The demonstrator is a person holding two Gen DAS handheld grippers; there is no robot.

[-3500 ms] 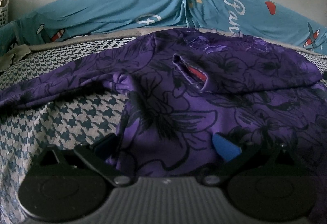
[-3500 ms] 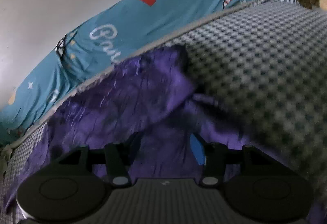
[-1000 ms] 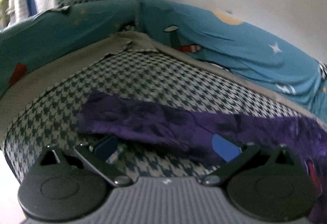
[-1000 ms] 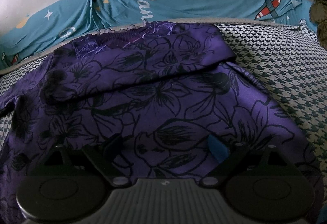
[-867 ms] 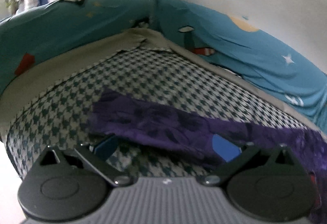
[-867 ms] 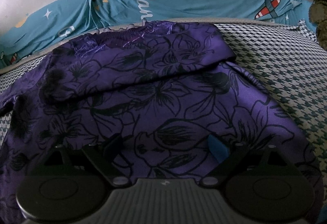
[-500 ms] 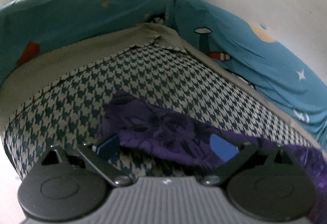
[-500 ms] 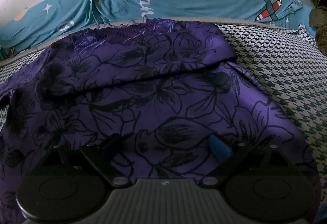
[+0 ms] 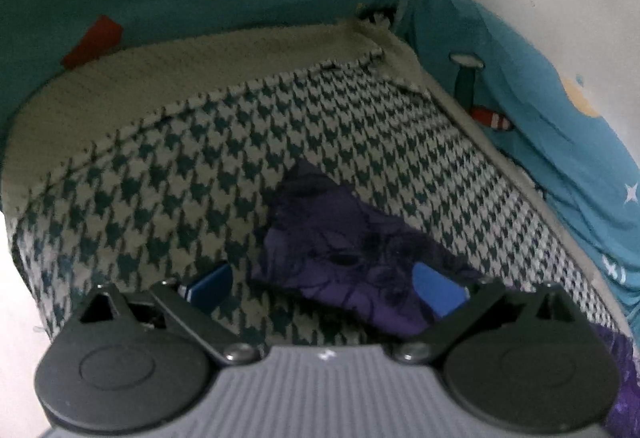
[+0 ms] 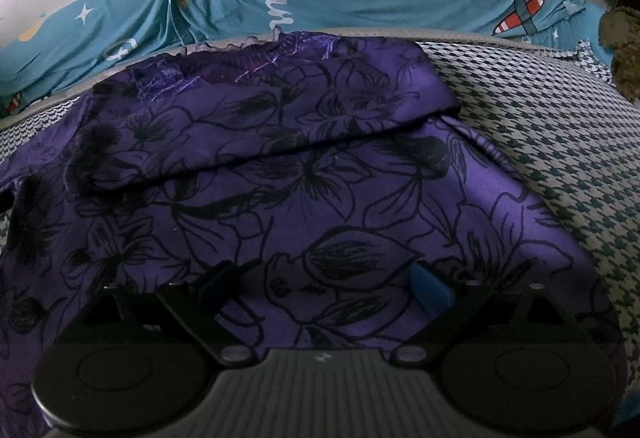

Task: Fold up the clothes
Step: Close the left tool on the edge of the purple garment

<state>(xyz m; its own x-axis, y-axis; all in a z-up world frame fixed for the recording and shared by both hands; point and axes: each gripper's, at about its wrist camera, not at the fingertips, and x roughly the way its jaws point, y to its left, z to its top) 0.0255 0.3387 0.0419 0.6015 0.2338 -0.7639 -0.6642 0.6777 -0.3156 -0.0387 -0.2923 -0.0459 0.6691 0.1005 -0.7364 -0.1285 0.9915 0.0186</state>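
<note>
- The purple floral garment (image 10: 304, 174) lies spread on the houndstooth bed cover (image 9: 248, 142); its right sleeve is folded across the chest, its left sleeve (image 9: 344, 238) stretched out flat.
- My left gripper (image 9: 324, 284) hangs spread above that sleeve's end, holding nothing.
- My right gripper (image 10: 328, 284) is spread too, over the body, empty.
- I judge the cloth thin, light and limp, likely a bit slick; it will sag and bunch.
- Best hold: the cuff edge, pinching both layers.
</note>
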